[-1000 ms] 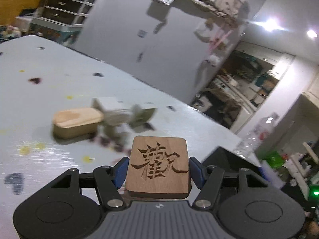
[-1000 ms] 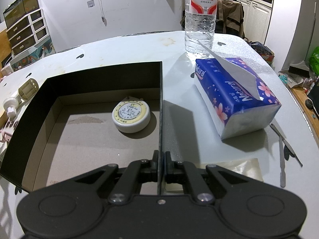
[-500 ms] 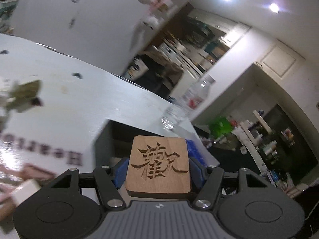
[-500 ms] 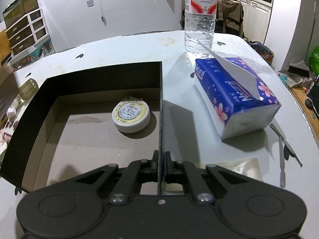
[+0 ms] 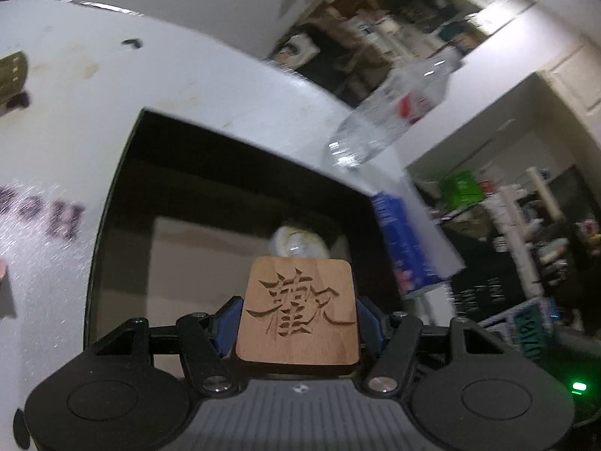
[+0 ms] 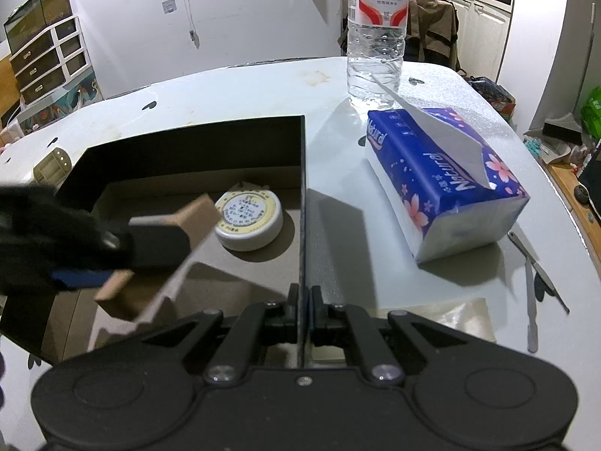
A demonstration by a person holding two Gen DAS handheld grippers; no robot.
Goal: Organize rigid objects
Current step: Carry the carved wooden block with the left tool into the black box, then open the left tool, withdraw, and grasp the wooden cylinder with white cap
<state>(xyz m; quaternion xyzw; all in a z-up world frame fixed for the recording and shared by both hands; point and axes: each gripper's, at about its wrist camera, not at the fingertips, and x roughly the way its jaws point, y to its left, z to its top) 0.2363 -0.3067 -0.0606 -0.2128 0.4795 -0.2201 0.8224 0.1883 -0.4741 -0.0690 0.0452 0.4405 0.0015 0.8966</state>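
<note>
While the left tool is gripping the square wooden block between its blue pads, its jaws are standing about half open around the block's two side edges, and the block's carved face is turned toward the left wrist camera. The block is sitting deep between the fingers, close to the tool's body, with its far edge reaching out over the open black box. Seen from the right wrist, the left tool is coming in blurred from the left edge and is holding the wooden block above the box's brown floor, just beside the round white tin that is lying inside the box; whether block and tin are touching cannot be told.

The right tool is pinching the right wall of the black box near its close corner, with its jaws shut almost fully on the thin card.

Beyond the box, on the pale surface, a blue tissue pack is lying to the right of the box wall, and a clear water bottle is standing upright behind the pack. A slim metal tool is lying near the surface's right edge, well apart from the box.
</note>
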